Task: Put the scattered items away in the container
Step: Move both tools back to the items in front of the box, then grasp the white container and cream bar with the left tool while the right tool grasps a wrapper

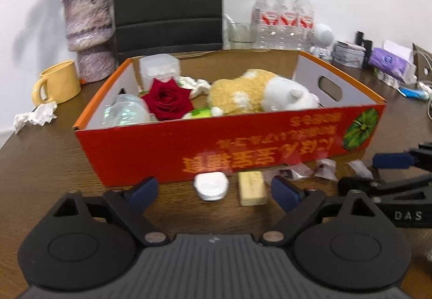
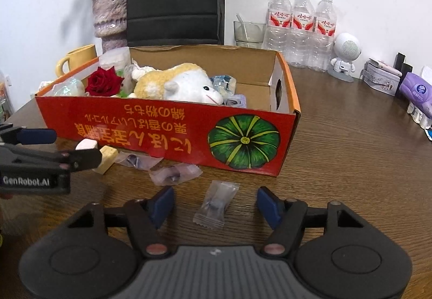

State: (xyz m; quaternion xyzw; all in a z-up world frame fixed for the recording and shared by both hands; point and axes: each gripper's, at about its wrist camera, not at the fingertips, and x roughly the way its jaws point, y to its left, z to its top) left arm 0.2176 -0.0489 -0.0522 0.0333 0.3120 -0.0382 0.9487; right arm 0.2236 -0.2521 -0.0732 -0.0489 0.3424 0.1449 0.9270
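The red cardboard box (image 1: 151, 153) (image 2: 172, 134) holds a plush toy (image 1: 259, 93) (image 2: 178, 83), a red rose (image 1: 167, 99) (image 2: 104, 81) and other items. In front of it on the table lie a white round case (image 1: 211, 186), a beige block (image 1: 252, 188) (image 2: 106, 158) and several clear wrapped packets (image 1: 326, 168) (image 2: 175, 173). My left gripper (image 1: 214, 195) is open and empty, its fingers either side of the case and block. My right gripper (image 2: 216, 203) is open and empty around one clear packet (image 2: 216, 203).
A yellow mug (image 1: 58, 85), crumpled paper (image 1: 36, 117) and a vase of dried flowers (image 1: 87, 26) stand left of the box. Water bottles (image 2: 302, 26), a glass (image 2: 248, 31), a white robot figure (image 2: 344, 56), a tin and a purple tissue pack (image 2: 417, 91) stand at the back right.
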